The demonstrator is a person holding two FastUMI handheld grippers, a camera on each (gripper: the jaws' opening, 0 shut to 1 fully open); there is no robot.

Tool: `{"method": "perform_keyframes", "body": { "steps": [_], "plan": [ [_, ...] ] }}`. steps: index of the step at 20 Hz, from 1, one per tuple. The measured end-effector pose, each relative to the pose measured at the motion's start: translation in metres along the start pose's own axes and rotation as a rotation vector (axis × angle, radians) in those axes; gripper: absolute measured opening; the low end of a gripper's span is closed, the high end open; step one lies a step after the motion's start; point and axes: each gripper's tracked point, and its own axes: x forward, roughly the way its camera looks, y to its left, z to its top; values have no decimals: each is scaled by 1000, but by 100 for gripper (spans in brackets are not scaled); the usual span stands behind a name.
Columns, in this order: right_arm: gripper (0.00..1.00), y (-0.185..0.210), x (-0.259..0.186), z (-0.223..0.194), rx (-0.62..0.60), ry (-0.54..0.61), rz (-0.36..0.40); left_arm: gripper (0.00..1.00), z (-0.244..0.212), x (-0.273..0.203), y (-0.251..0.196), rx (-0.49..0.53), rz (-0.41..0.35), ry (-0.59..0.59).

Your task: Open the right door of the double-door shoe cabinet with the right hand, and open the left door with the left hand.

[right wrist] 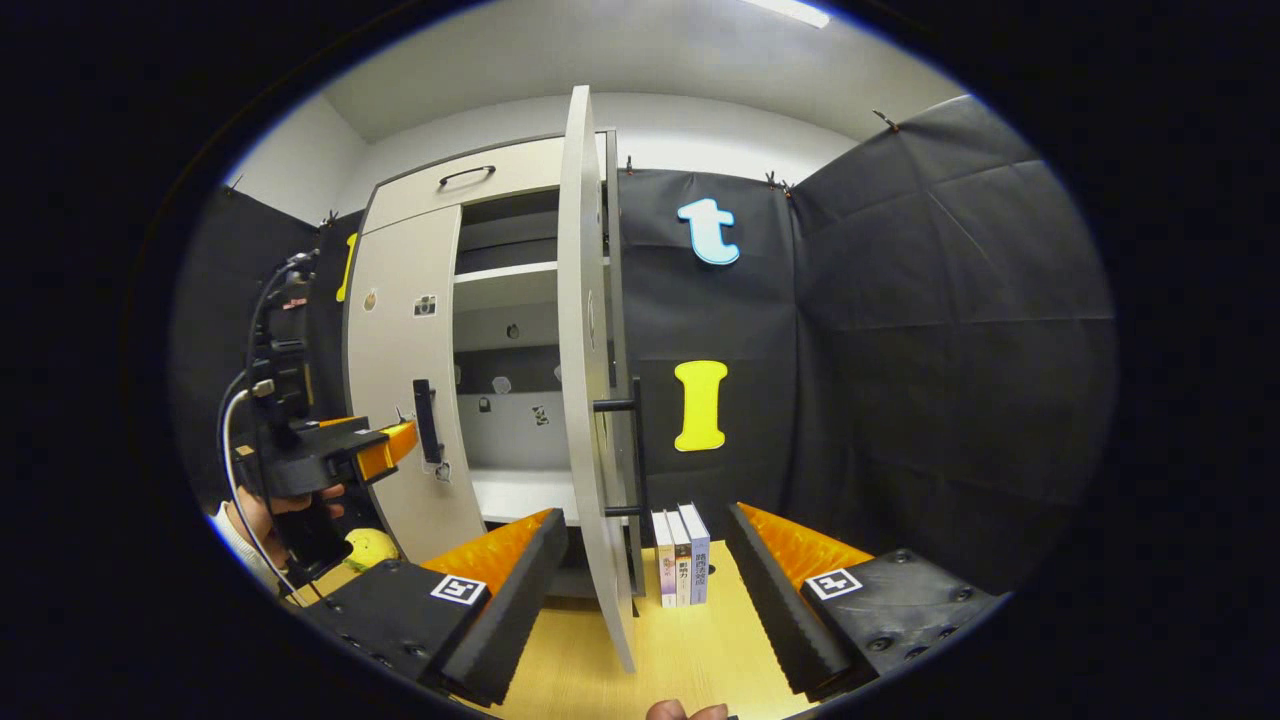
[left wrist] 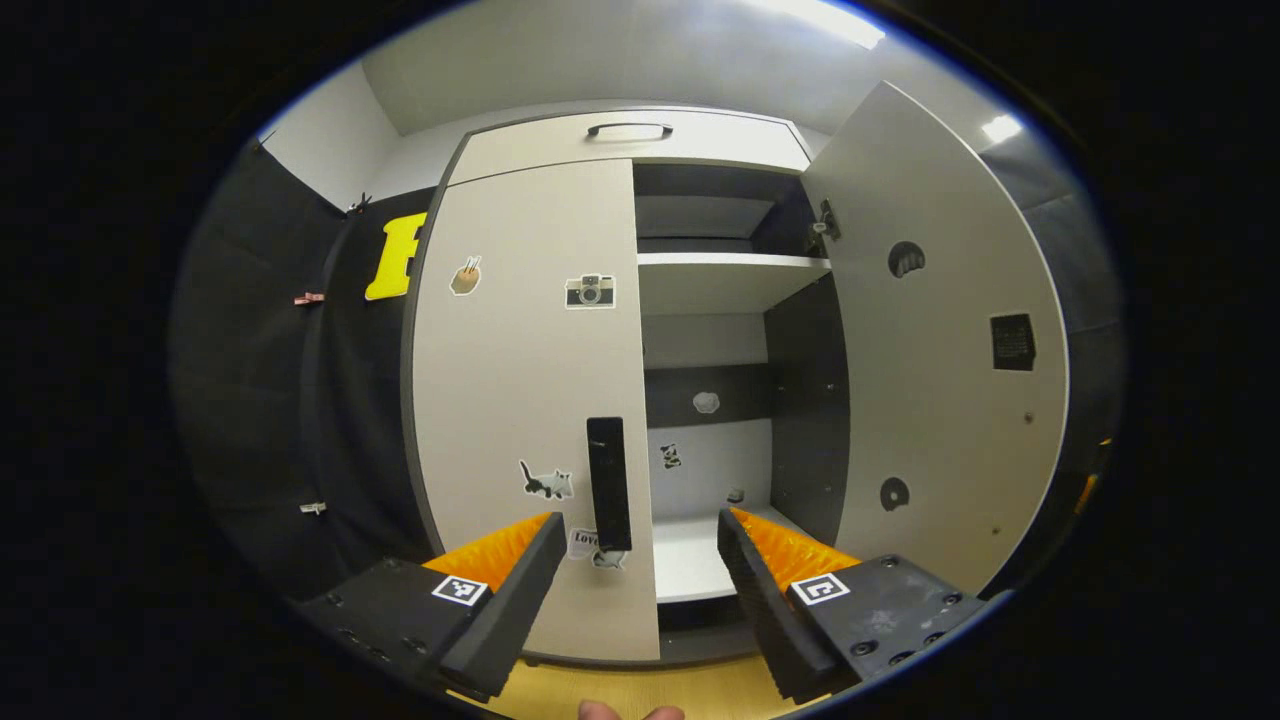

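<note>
The pale grey double-door shoe cabinet [left wrist: 560, 140] stands upright on a light wooden floor [right wrist: 690, 650] against the booth's black cloth wall. Its right door [left wrist: 940, 350] is swung wide, its free edge pointing out into the room; in the right gripper view this door [right wrist: 585, 380] is seen edge-on, its long axis vertical, with a black bar handle [right wrist: 636, 450] on the outer face. The left door [left wrist: 525, 400] is flush and closed, its tall black vertical handle [left wrist: 609, 484] beside the inner edge. The left gripper [left wrist: 635, 590] is spread wide just in front of that handle, gripping nothing. The right gripper [right wrist: 640, 600] is also wide apart and empty, straddling the open door's lower edge without touching it. Three upright books [right wrist: 680, 555] stand on the floor beside that door. The opened compartment shows a white shelf [left wrist: 730, 262].
</note>
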Motion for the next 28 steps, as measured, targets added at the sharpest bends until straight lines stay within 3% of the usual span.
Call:
{"method": "perform_keyframes", "body": {
  "steps": [8, 16, 19, 28],
  "plan": [
    [99, -13, -3, 2, -26, -10, -29, 90, -6, 72, 18, -1, 36, 21],
    [100, -25, -5, 2, -30, -8, -71, 58, -18, 115, 26, 21, 66, 47],
    [99, -27, -6, 1, -29, -7, -80, 39, -26, 123, 28, 30, 80, 64],
    [100, -29, -6, 3, -33, -15, -81, 37, -34, 126, 28, 5, 92, 79]
  ]
}}
